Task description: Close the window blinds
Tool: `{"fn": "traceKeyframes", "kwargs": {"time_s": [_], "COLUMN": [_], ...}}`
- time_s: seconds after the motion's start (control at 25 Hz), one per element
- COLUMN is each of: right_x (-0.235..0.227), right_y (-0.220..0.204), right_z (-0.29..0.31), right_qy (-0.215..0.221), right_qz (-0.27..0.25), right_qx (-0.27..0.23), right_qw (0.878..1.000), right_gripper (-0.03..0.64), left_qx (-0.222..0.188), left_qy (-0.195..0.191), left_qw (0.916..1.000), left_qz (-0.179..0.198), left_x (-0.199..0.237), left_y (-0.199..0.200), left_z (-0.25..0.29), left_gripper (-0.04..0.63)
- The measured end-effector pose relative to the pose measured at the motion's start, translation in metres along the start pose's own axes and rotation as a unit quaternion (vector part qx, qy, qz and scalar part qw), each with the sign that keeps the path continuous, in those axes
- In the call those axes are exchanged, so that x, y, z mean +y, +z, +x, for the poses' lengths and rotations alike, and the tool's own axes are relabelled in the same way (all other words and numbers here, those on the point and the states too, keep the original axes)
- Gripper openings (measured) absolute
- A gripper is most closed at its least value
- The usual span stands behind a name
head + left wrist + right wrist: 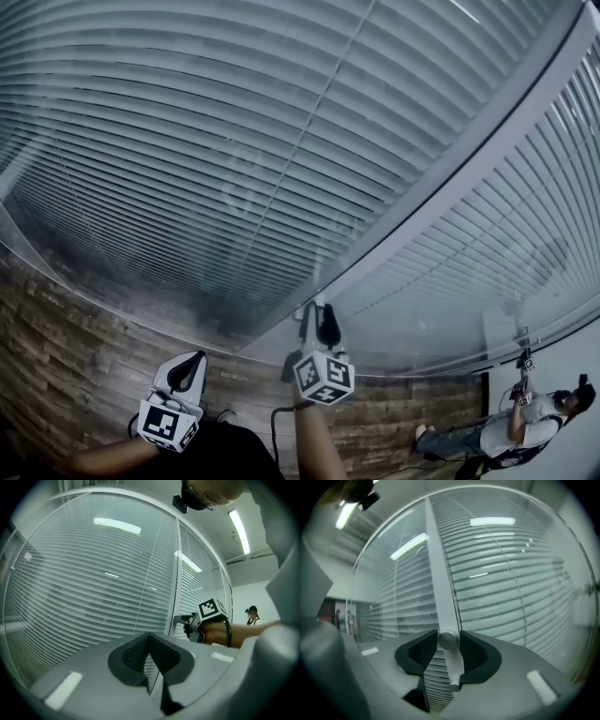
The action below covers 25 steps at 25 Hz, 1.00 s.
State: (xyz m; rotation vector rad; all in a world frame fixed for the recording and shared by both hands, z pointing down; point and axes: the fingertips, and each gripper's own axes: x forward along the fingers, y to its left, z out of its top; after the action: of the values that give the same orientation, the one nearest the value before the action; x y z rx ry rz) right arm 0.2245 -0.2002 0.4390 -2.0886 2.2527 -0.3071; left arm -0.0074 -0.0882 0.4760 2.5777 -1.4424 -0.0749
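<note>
Wood floor [66, 366]; person [530, 427] far right.

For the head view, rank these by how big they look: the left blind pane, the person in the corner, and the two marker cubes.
1. Left blind pane, by far the largest.
2. Person at lower right, though standing farther off.
3. Left marker cube and right marker cube look alike, so they are not ranked.

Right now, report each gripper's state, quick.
Left gripper: jaws shut, holding nothing.
Right gripper: jaws shut on the metal knob at the window frame.
</note>
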Motion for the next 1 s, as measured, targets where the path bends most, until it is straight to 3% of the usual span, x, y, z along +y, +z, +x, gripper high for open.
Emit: {"fn": "traceKeyframes", "kwargs": {"time_s": [0.08, 0.16, 0.28, 0.36, 0.44, 0.52, 0.76, 0.88, 1.0], "right_x": [0.005, 0.010, 0.012, 0.010, 0.007, 0.004, -0.002, 0.000, 0.005], "right_y": [0.002, 0.004, 0.006, 0.007, 0.009, 0.012, 0.014, 0.013, 0.010], "right_z": [0.001, 0.004, 0.006, 0.006, 0.006, 0.005, 0.004, 0.004, -0.005], "right_qy": [-0.021, -0.034, -0.044, -0.039, -0.023, -0.009, 0.013, 0.024, 0.013], "right_qz": [-0.105, -0.193, -0.268, -0.239, -0.138, -0.032, 0.127, 0.127, 0.065], "right_qx": [0.010, 0.025, 0.031, 0.021, 0.008, -0.001, -0.018, -0.018, -0.014], "right_qw": [0.994, 0.980, 0.962, 0.970, 0.990, 0.999, 0.992, 0.991, 0.998], "right_gripper": [0.158, 0.152, 0.132, 0.129, 0.127, 0.127, 0.127, 0.132, 0.132], "left_qx": [-0.001, -0.001, 0.001, 0.002, 0.002, 0.001, 0.004, 0.004, 0.001], "left_qy": [0.002, 0.002, 0.003, 0.005, 0.006, 0.005, 0.003, 0.002, -0.001], "left_qw": [1.0000, 1.0000, 1.0000, 1.0000, 1.0000, 1.0000, 0.9999, 0.9999, 1.0000], "left_qz": [-0.001, -0.001, -0.001, -0.003, -0.004, -0.005, -0.009, -0.009, -0.006], "left_x": [0.002, 0.002, 0.001, 0.003, 0.004, 0.003, 0.000, 0.001, 0.003], "left_y": [0.001, 0.006, 0.011, 0.010, 0.011, 0.013, 0.012, 0.012, 0.010], "left_z": [-0.001, -0.001, 0.001, 0.001, 0.001, 0.000, -0.002, -0.004, -0.008], "left_gripper": [0.002, 0.002, 0.002, 0.002, 0.002, 0.002, 0.002, 0.002, 0.002]}}
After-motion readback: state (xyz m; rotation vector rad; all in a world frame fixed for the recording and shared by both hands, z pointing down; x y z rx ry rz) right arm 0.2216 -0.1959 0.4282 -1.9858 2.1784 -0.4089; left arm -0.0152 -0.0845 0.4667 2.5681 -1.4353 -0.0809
